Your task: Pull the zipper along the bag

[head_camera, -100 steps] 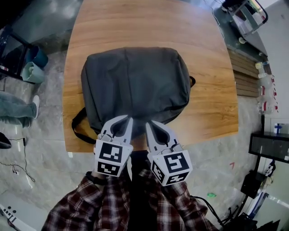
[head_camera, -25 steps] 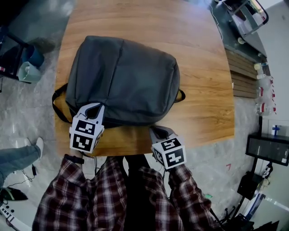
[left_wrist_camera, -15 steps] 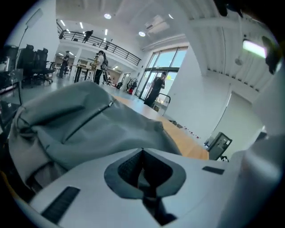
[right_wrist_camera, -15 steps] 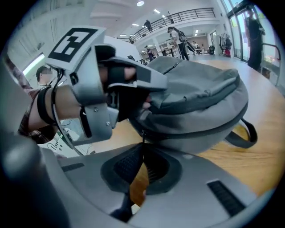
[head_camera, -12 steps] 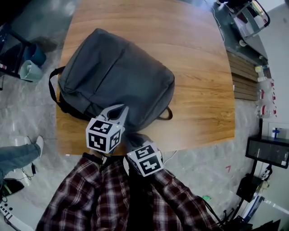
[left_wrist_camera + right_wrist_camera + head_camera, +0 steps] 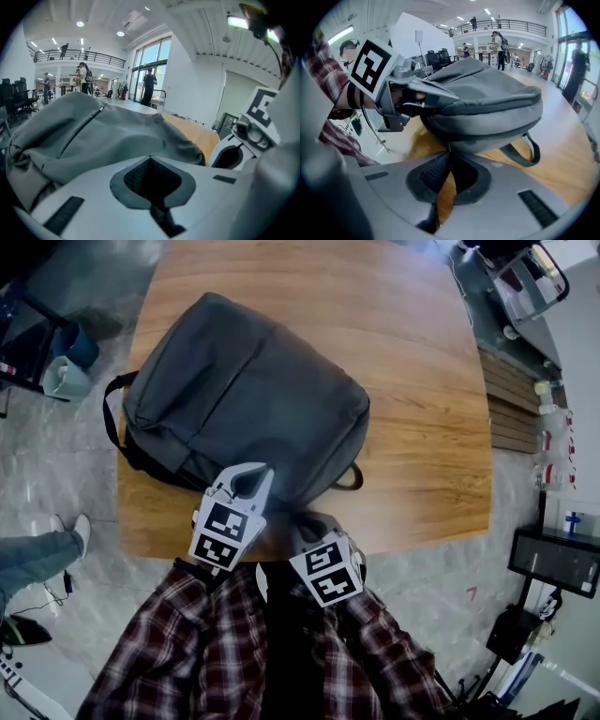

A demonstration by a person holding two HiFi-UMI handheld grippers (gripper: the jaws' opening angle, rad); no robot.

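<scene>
The grey bag [image 6: 244,399] lies flat on the table [image 6: 412,381], straight ahead of both tools. The left hand-held gripper [image 6: 251,476] is clenched on a fold of the bag's near edge, steadying it. Just to its right, the right hand-held gripper [image 6: 309,521] is pinched shut on what looks like the small zipper pull [image 6: 446,149]. The pull seems about to start. It calls for dragging along the seam while the left holds firm.
</scene>
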